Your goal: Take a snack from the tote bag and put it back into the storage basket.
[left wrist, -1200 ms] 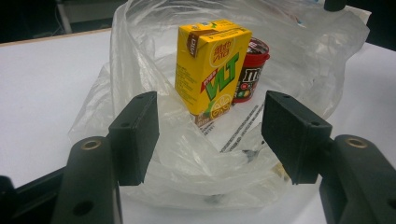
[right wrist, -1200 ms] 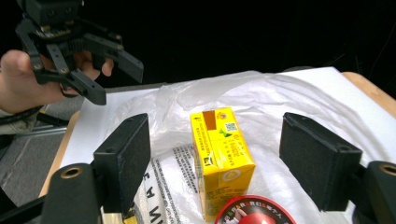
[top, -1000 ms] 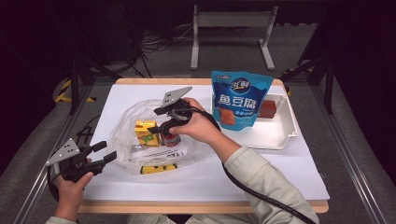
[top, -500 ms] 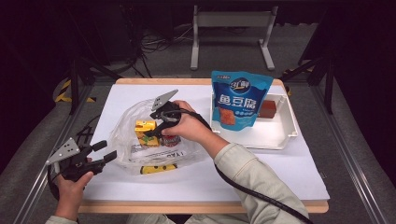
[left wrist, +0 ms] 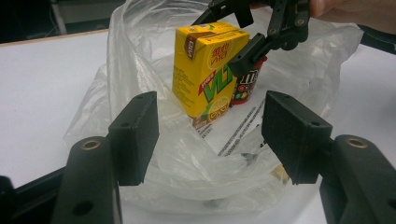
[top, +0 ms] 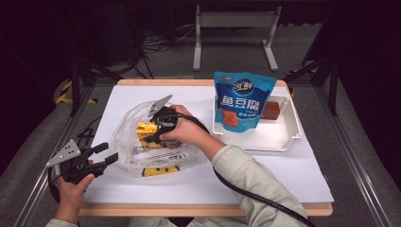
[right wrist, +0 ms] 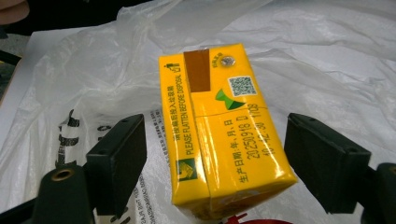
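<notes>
Right gripper [top: 152, 130] has dropped from above the bag [top: 142, 142] into its mouth since a second ago. Jaws open, one either side of the yellow carton [right wrist: 219, 126], pads not touching yet. Carton stands upright in the bag, left half of the table [top: 293, 179], red cup [left wrist: 247, 84] just behind it. Left gripper [left wrist: 210, 135] hasn't moved: open, holding nothing, near the table's front-left corner, aimed at the bag mouth. Reads as a pick about to start; right needs to close on the carton without snagging plastic. Blue pouch [top: 242, 99] stands in the tray [top: 283, 142], untouched.
</notes>
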A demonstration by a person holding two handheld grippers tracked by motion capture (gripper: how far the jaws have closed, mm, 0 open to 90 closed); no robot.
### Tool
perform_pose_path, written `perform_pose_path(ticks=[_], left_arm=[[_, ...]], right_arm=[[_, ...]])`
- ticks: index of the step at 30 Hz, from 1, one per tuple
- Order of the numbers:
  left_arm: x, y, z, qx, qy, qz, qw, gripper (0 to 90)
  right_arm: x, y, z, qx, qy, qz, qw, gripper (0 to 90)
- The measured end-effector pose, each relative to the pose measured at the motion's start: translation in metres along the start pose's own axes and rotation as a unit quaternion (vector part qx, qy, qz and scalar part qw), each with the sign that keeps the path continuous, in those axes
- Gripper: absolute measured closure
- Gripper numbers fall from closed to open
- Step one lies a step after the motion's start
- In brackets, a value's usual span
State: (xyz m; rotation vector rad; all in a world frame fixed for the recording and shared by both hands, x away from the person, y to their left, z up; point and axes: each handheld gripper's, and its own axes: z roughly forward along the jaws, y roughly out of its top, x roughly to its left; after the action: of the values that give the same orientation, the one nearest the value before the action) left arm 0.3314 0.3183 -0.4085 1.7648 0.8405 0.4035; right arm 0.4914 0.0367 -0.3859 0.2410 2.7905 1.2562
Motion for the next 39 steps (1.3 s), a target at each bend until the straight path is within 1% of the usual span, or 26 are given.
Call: perform_pose_path(ticks=[3, 8, 10, 13, 17, 19, 20, 23, 32, 37, 39], left_arm=[[0.0003, 0.0, -0.0001, -0.001, 0.0, 0.0, 1.0, 37.3], [-0.0002, 0.0, 0.0004, 0.001, -0.002, 0.0, 1.0, 37.3], [-0.0002, 0.0, 0.0002, 0.001, -0.002, 0.0, 1.0, 37.3], [0.0003, -0.0001, -0.0003, 0.0, -0.002, 0.0, 1.0, 37.3], [0.0003, -0.0001, 0.0, 0.0, -0.003, 0.001, 1.0, 37.3], [-0.0001, 0.0, -0.0003, 0.0, -0.002, 0.001, 1.0, 37.2], [-0.0001, 0.0, -0.0003, 0.0, -0.002, 0.001, 1.0, 37.3], [0.0004, -0.0001, -0.0005, 0.0, -0.002, 0.001, 1.0, 37.2], [0.0003, -0.0001, -0.0009, -0.001, -0.001, 0.0, 1.0, 37.3], [0.0006, -0.0001, -0.0011, -0.001, -0.001, 0.0, 1.0, 37.3], [0.0008, -0.0003, -0.0013, -0.002, -0.001, -0.001, 1.0, 37.2]], right_arm=[[0.0001, 0.0004, 0.0017, 0.006, 0.0, -0.006, 1.0, 24.2], [0.0001, 0.0022, 0.0025, 0.02, 0.007, -0.015, 0.9997, 30.7], [0.0, 0.0033, 0.0034, 0.026, 0.009, -0.023, 0.9994, 33.1], [0.0012, 0.0048, 0.0044, 0.029, 0.013, -0.024, 0.9992, 34.8], [0.0016, 0.0059, 0.0056, 0.037, 0.017, -0.03, 0.9987, 40.0], [0.0009, 0.0061, 0.0058, 0.045, 0.012, -0.041, 0.9981, 44.2], [0.0009, 0.0061, 0.0058, 0.045, 0.012, -0.041, 0.9981, 44.2], [-0.0008, 0.0068, 0.0048, 0.05, 0.007, -0.047, 0.9976, 50.3], [-0.0005, 0.0084, 0.0049, 0.061, 0.008, -0.043, 0.9972, 53.8], [0.0015, 0.0092, 0.0048, 0.06, 0.004, -0.038, 0.9975, 54.7], [0.0013, 0.0098, 0.0045, 0.06, 0.007, -0.042, 0.9973, 54.8]])
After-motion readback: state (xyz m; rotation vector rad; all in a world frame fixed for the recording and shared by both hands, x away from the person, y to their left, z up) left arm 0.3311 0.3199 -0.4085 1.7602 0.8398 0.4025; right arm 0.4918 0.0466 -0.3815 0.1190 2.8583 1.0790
